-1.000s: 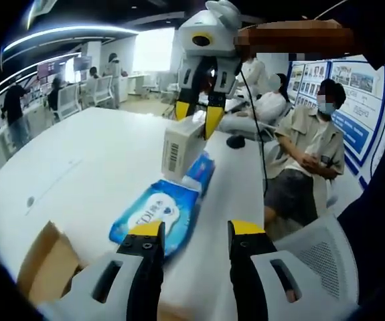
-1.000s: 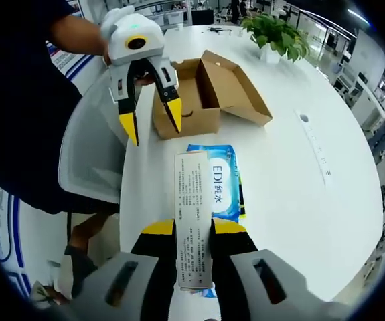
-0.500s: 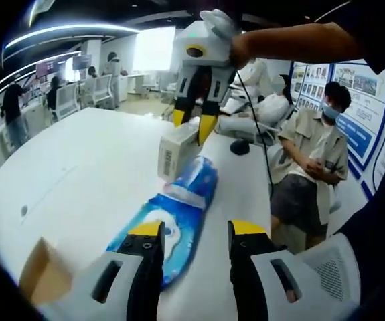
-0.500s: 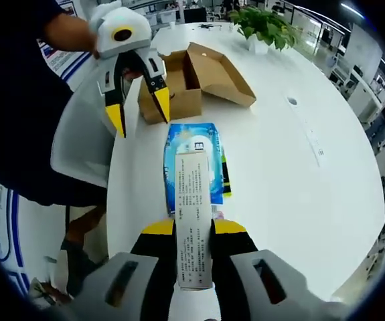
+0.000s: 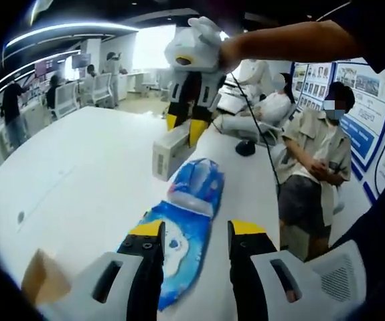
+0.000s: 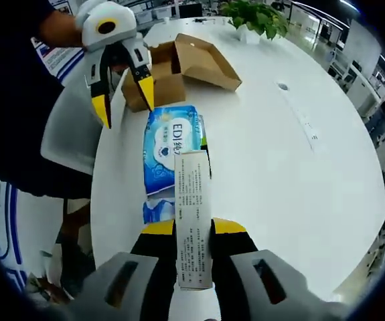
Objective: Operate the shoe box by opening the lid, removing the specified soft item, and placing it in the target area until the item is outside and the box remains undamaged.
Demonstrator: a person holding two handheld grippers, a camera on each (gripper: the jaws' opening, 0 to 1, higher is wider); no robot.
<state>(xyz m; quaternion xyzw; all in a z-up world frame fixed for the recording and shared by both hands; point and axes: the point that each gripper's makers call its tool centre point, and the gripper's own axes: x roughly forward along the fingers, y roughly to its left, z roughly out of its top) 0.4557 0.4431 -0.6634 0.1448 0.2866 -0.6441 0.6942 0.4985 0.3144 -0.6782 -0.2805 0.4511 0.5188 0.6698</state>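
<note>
A brown cardboard shoe box (image 6: pixel 179 67) stands open on the white table (image 6: pixel 279 167), its lid folded back. A blue soft pack of wipes (image 6: pixel 172 144) lies flat on the table outside the box, with a second blue pack (image 6: pixel 159 208) at its near end. My right gripper (image 6: pixel 193 227) is shut on a small white carton (image 6: pixel 193 207), held above the packs. In the left gripper view that carton (image 5: pixel 167 148) hangs from the right gripper (image 5: pixel 182 124) beyond the blue packs (image 5: pixel 185 227). My left gripper (image 5: pixel 196 230) is open over them, holding nothing.
A white chair (image 6: pixel 68 134) stands at the table's edge by the box. A potted plant (image 6: pixel 252 13) sits at the far end. A seated person (image 5: pixel 313 154) and a black object (image 5: pixel 246 148) are at the table's other side. A cardboard corner (image 5: pixel 41 277) shows at lower left.
My right gripper has drawn back from the shoe box with the white carton, so the whole blue pack now shows. The left gripper stays open and has shifted along the packs.
</note>
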